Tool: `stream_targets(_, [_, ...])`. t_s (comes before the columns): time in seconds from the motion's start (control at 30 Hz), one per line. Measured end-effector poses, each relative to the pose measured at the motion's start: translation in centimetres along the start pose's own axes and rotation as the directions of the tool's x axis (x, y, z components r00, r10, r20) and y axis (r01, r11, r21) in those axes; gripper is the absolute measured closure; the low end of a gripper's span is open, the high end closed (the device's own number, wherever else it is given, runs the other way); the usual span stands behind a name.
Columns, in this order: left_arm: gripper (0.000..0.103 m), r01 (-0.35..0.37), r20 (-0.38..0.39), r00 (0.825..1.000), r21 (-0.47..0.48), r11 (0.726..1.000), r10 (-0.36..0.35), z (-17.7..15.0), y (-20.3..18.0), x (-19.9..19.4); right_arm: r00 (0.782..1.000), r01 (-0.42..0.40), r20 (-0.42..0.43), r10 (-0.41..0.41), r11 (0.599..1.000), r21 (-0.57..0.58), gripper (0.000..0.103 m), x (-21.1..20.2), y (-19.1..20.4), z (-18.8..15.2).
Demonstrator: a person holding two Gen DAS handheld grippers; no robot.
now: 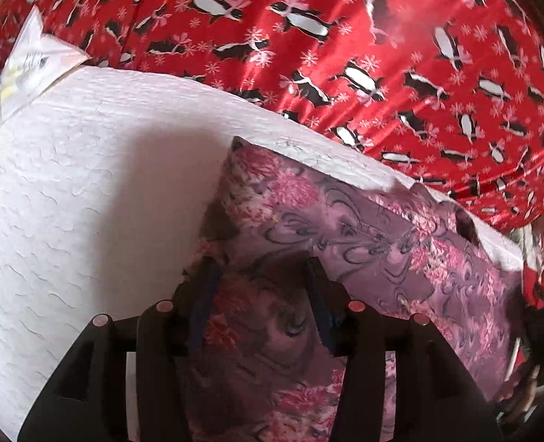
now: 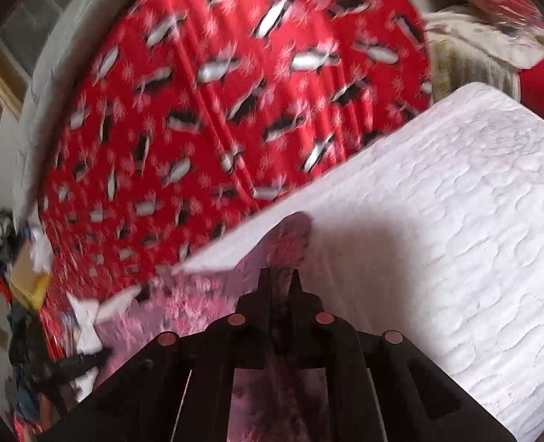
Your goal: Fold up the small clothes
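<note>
Jaws of the right gripper (image 2: 279, 276) are pressed together, pinching the edge of the pink floral garment (image 2: 183, 305) just under the lifted lip of the white quilted pad (image 2: 456, 221). Those of the left gripper (image 1: 260, 287) stand spread, the same garment (image 1: 364, 228) lying between them but not gripped; it rests on the pad (image 1: 69, 191), from about 5 o'clock toward 3 in the left view, with the red penguin-print bedspread (image 1: 345, 37) beyond at 12. To fold well, the left should probably close on its own edge first, then both lift evenly, keeping the cloth taut and clear of the pad.
</note>
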State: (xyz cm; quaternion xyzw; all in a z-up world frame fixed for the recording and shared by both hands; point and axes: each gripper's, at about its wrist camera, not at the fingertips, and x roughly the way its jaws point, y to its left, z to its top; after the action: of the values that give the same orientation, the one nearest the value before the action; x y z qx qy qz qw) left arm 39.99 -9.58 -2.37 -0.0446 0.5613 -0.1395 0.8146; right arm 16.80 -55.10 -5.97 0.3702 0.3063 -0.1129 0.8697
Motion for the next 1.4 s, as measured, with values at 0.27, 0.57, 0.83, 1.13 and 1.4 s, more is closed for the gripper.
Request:
stream_targets(0.27, [0.049,-0.057,0.101,0.994,0.120,0.991,0.045,-2.7,-3.5,-4.7,0.996,0.060,0.074,-0.055,0.996,-0.062,0.086,-3.8,1.0,-0.8])
stream_targets(0.57, [0.023,-0.176,0.149,0.977,0.174,0.969,0.150,-8.2,-6.1,-2.0,0.999,0.034,0.003,-0.035,0.959,-0.280,0.060,-1.3,5.0,-8.9])
stream_targets(0.83, [0.016,-0.171,0.180,0.974,0.183,0.968,0.138,-8.6,-5.9,-1.7,0.998,0.058,0.009,-0.058,0.941,-0.334,0.051,-0.5,5.9,-9.4])
stream_targets(1.13, [0.011,-0.145,0.158,0.980,0.179,0.973,0.117,-8.4,-5.8,-1.6,0.996,0.071,-0.017,-0.082,0.932,-0.355,0.046,0.0,7.0,-9.6])
stream_targets(1.4, [0.007,-0.051,0.095,0.995,0.223,0.973,0.030,-7.1,-4.5,-4.6,0.991,0.130,0.016,-0.130,0.961,-0.242,0.046,-4.3,4.5,-7.6])
